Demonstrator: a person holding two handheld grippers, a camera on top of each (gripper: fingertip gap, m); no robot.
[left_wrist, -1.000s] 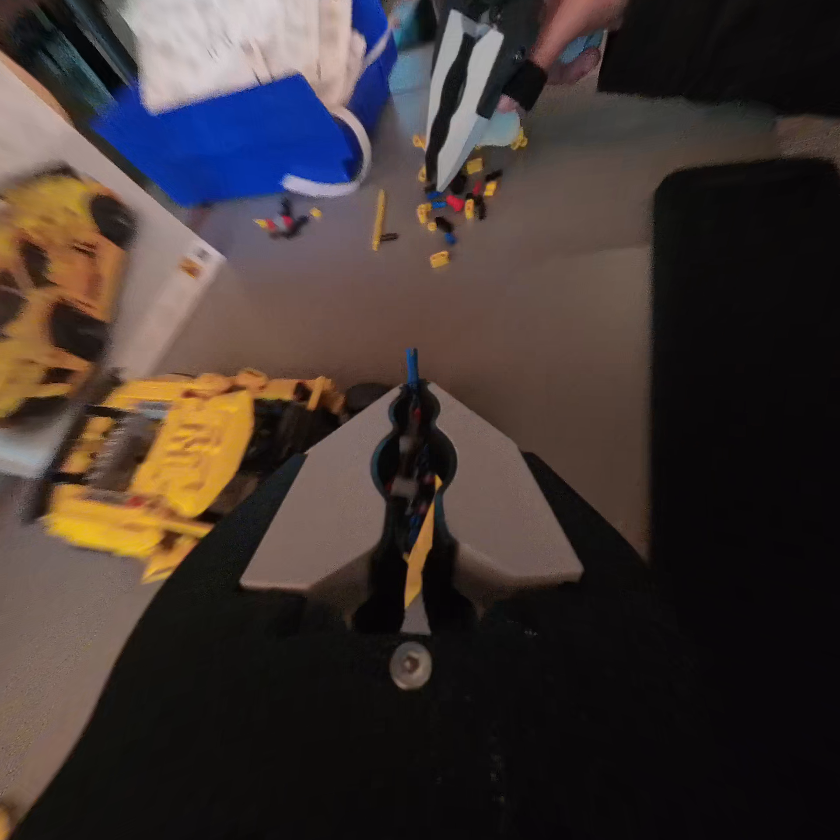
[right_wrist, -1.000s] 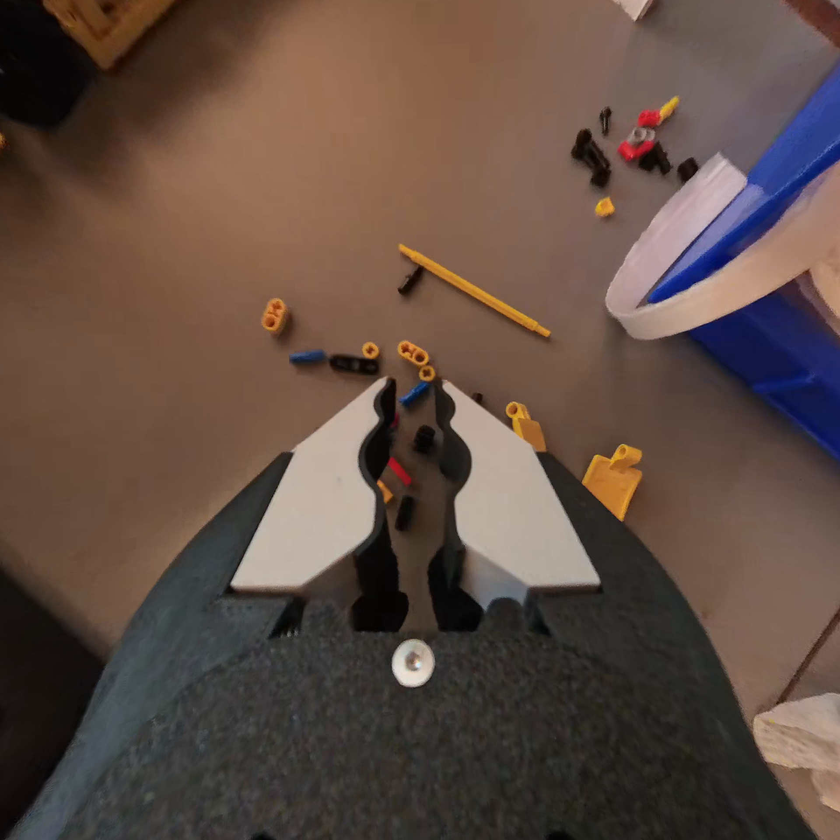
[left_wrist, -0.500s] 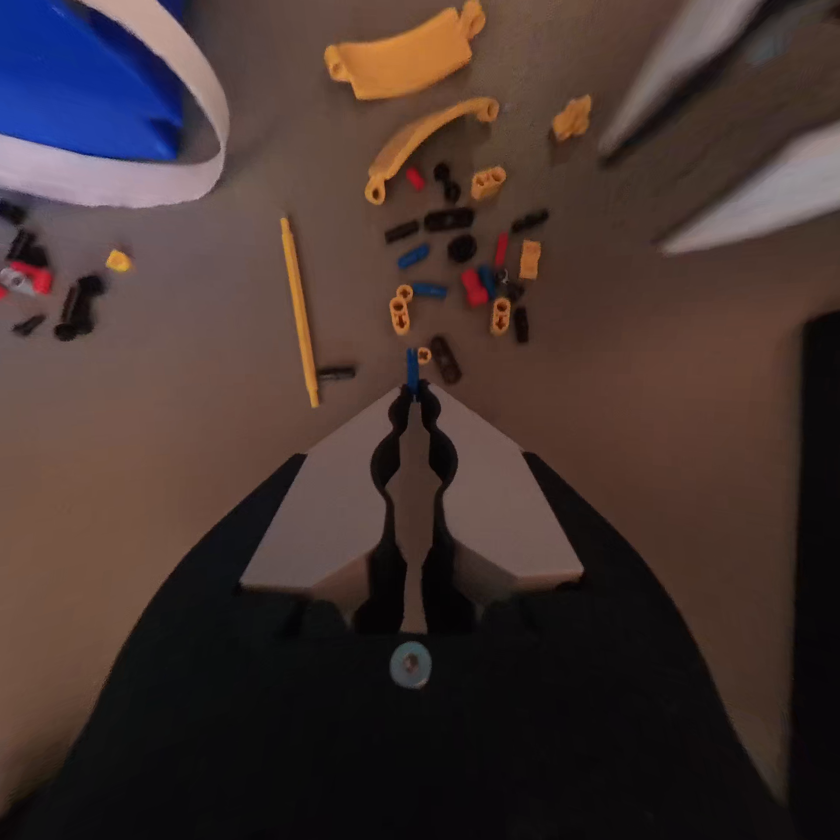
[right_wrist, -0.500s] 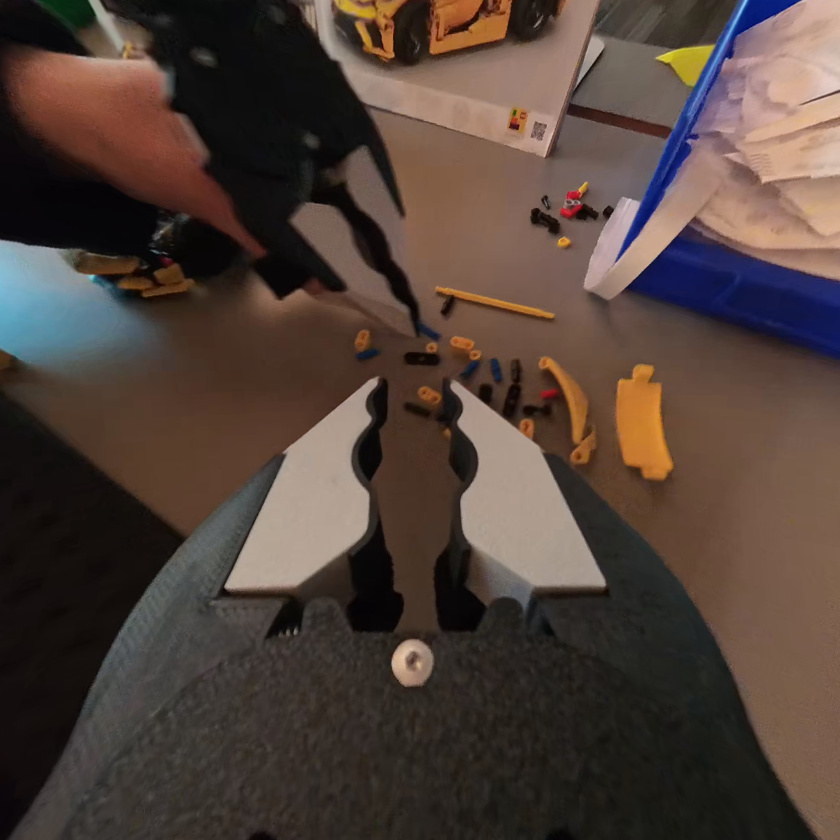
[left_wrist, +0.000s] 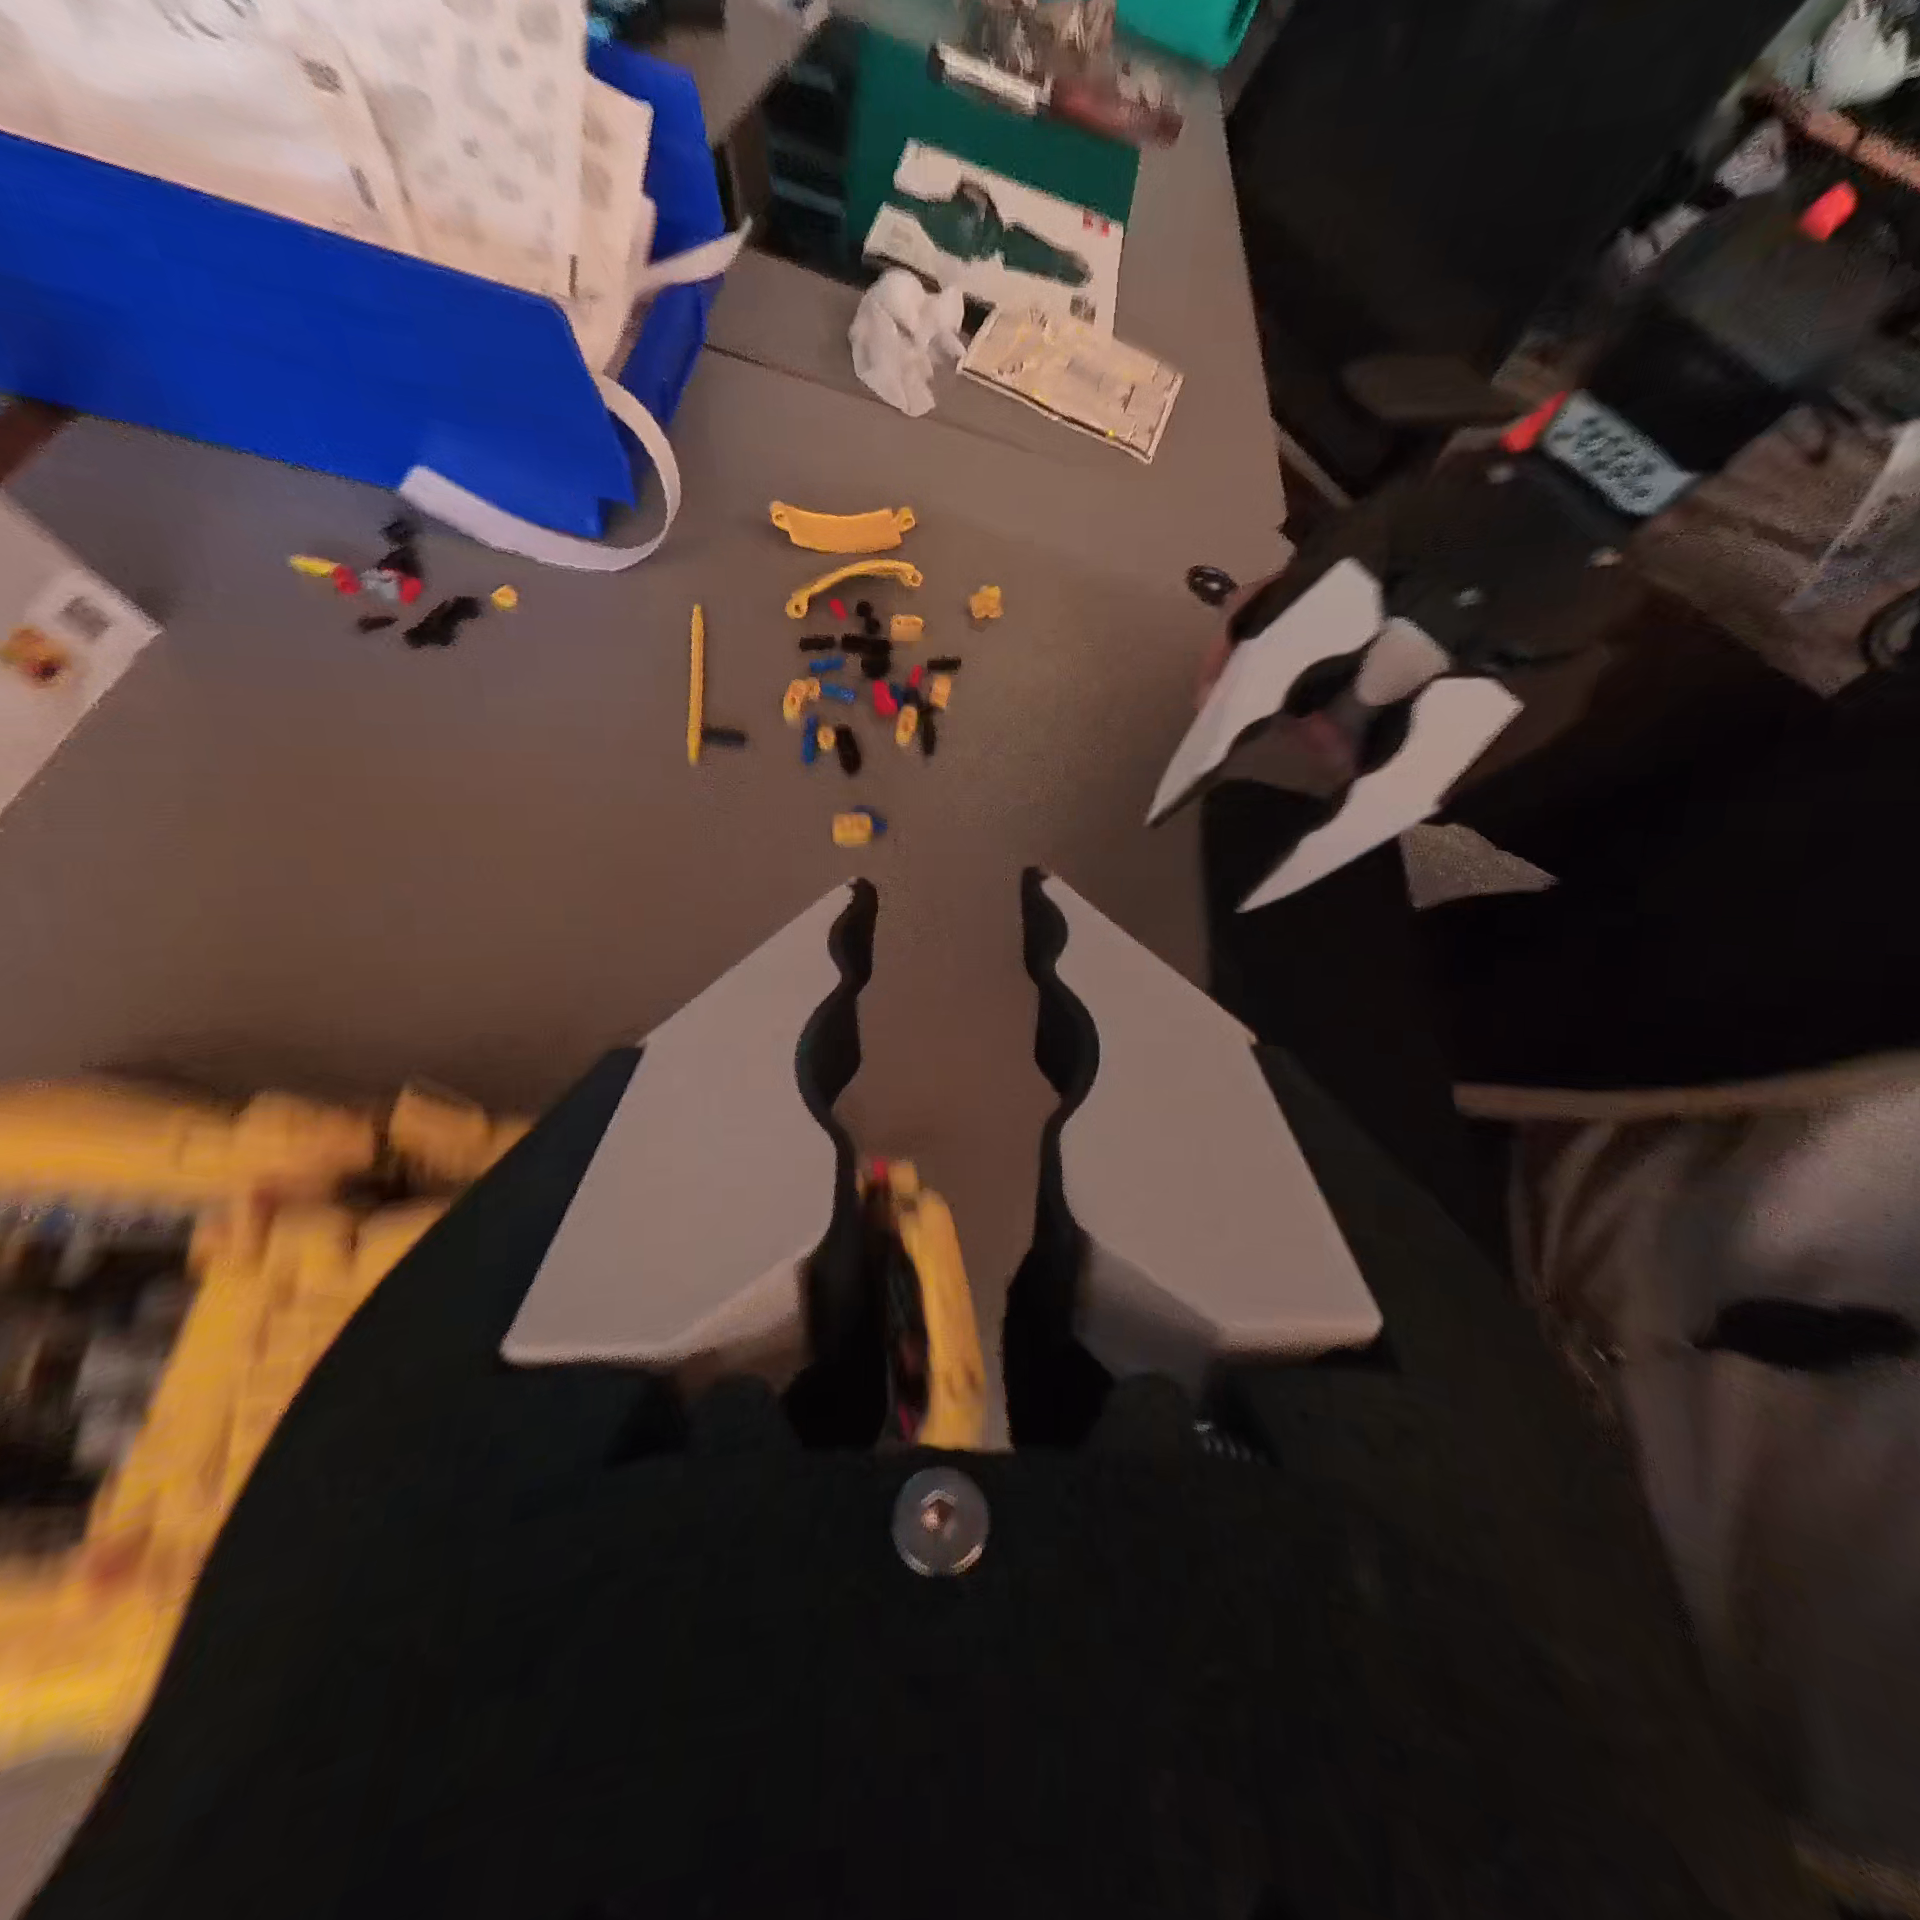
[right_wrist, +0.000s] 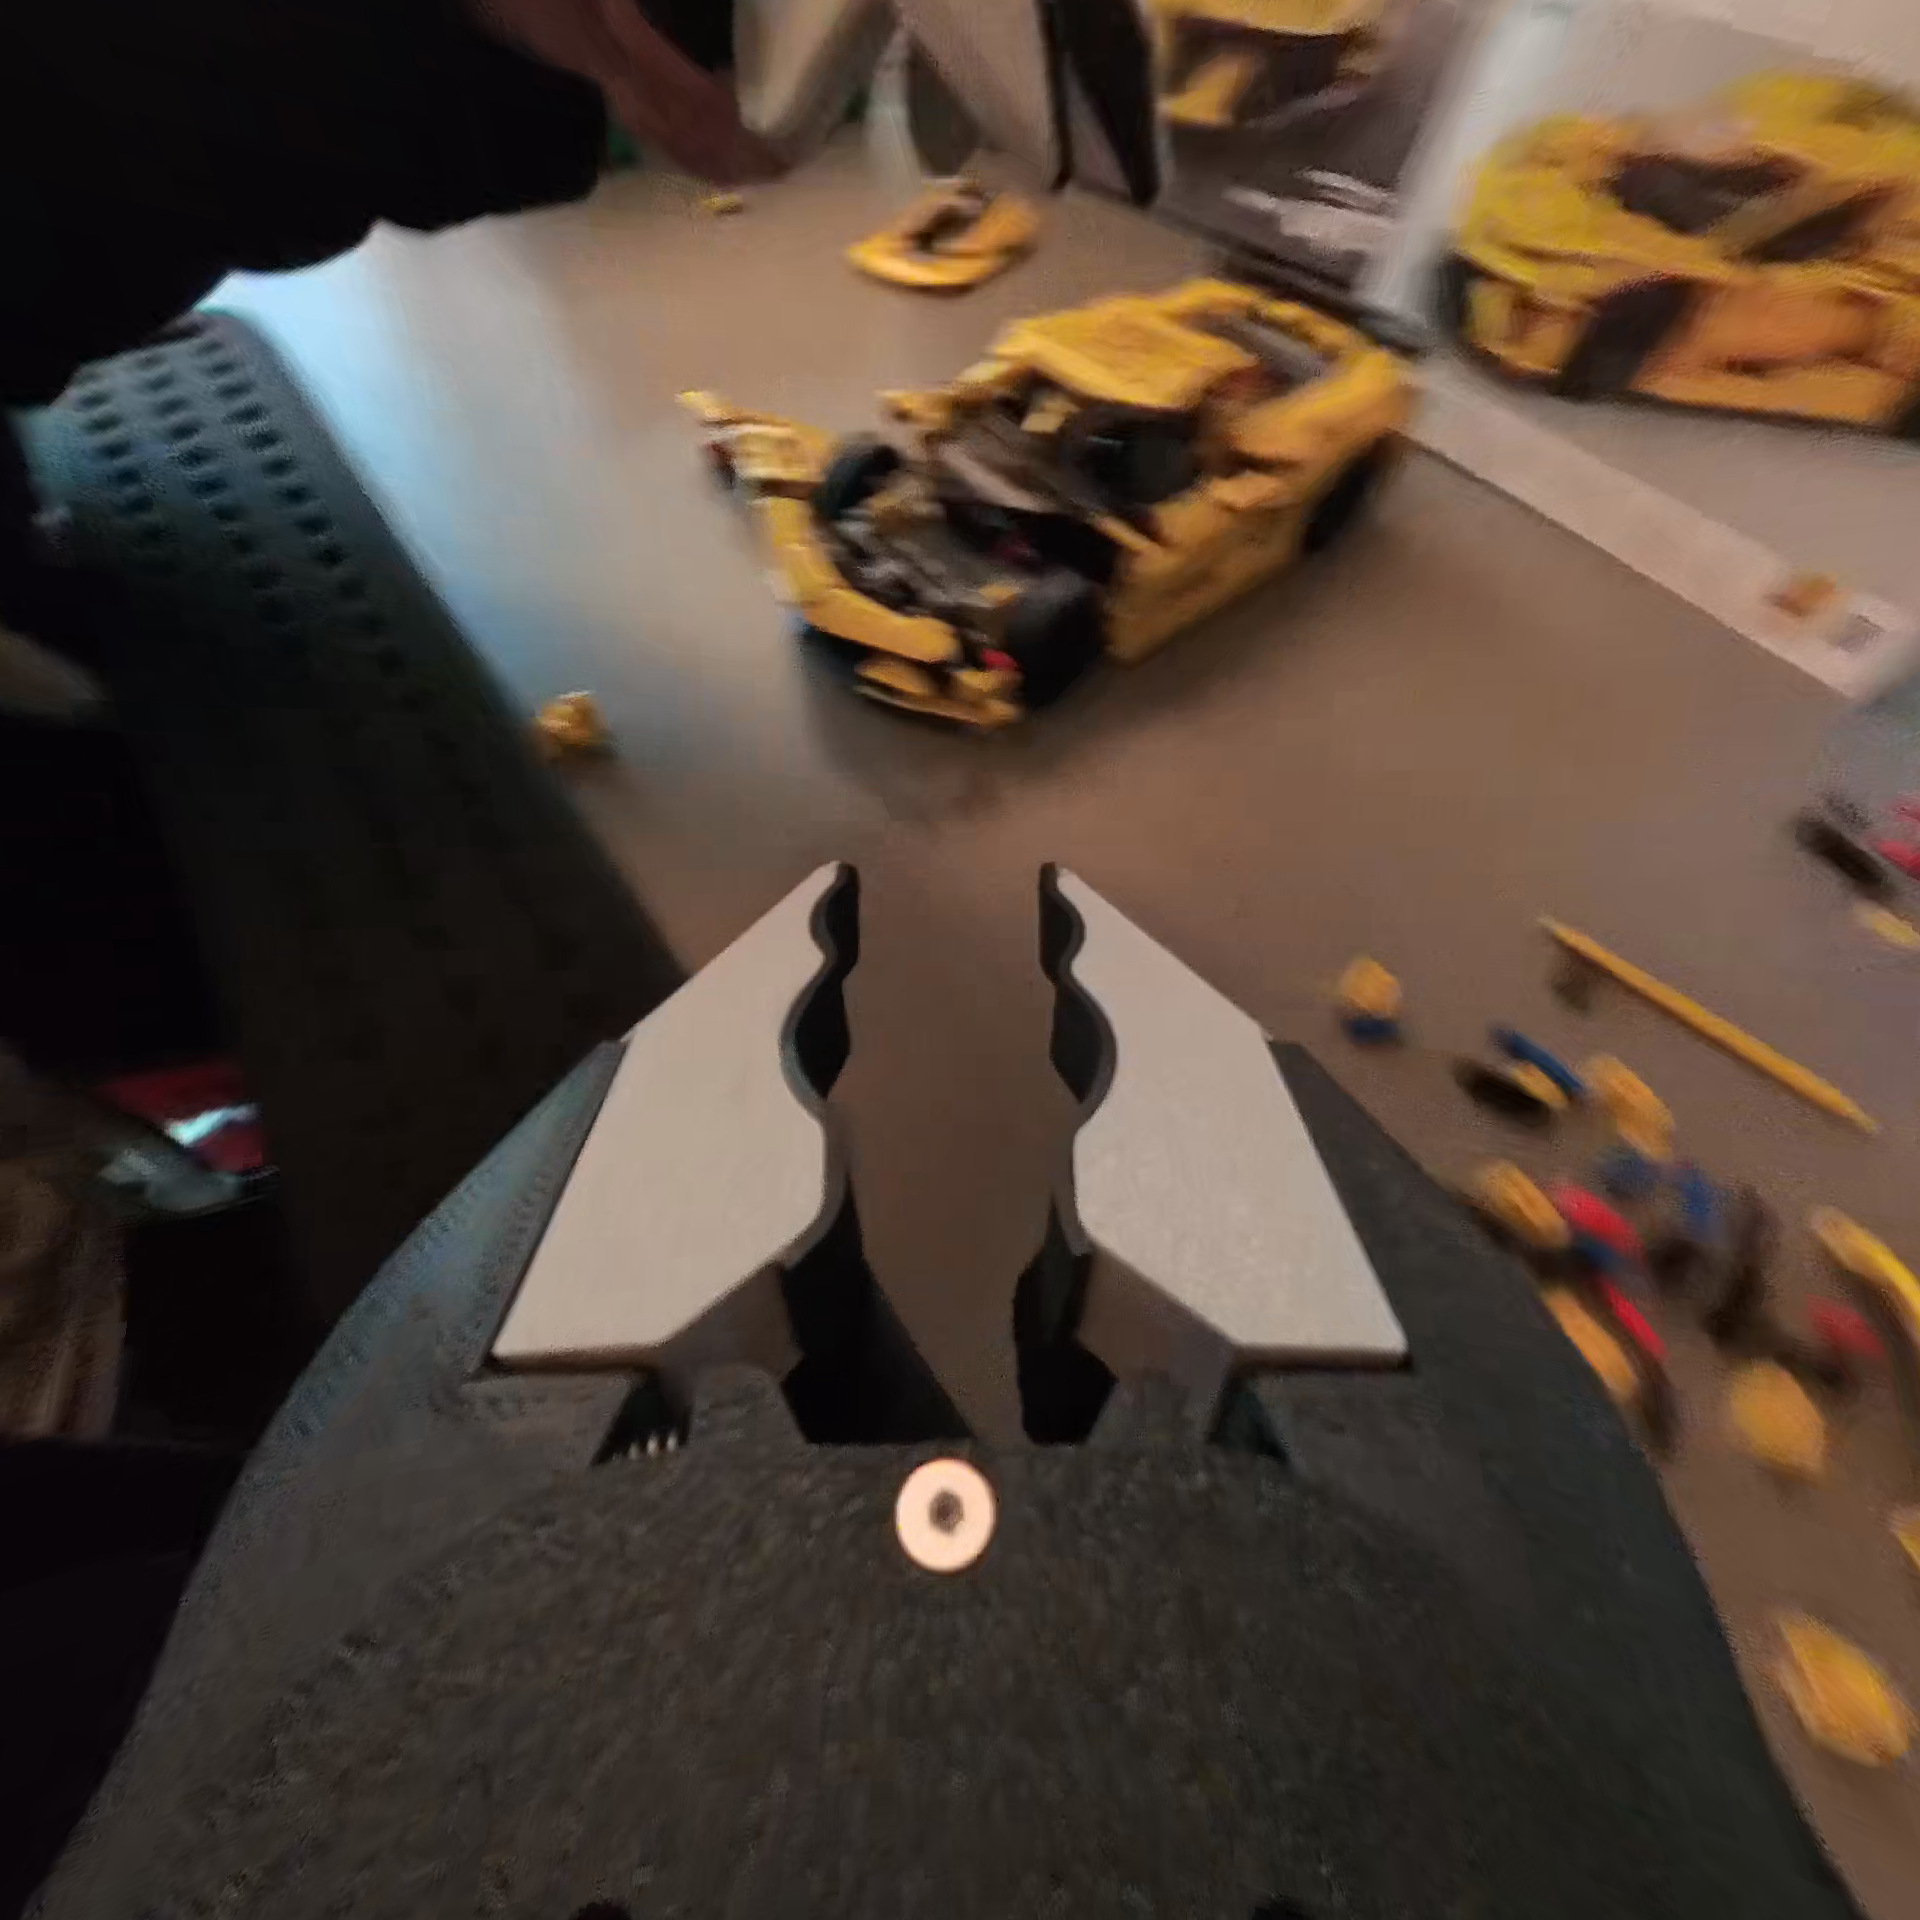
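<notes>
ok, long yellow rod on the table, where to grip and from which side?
Grip the long yellow rod near its middle, coming straight down from above with the fingers across its width. It lies flat on the table, thin and straight. The small black piece touches its near end, so stay clear of that.

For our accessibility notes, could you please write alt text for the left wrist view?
The open, empty left gripper hangs above a grey table strewn with small building pieces. The right gripper, also open, is at right; a blue bag sits behind.
</notes>
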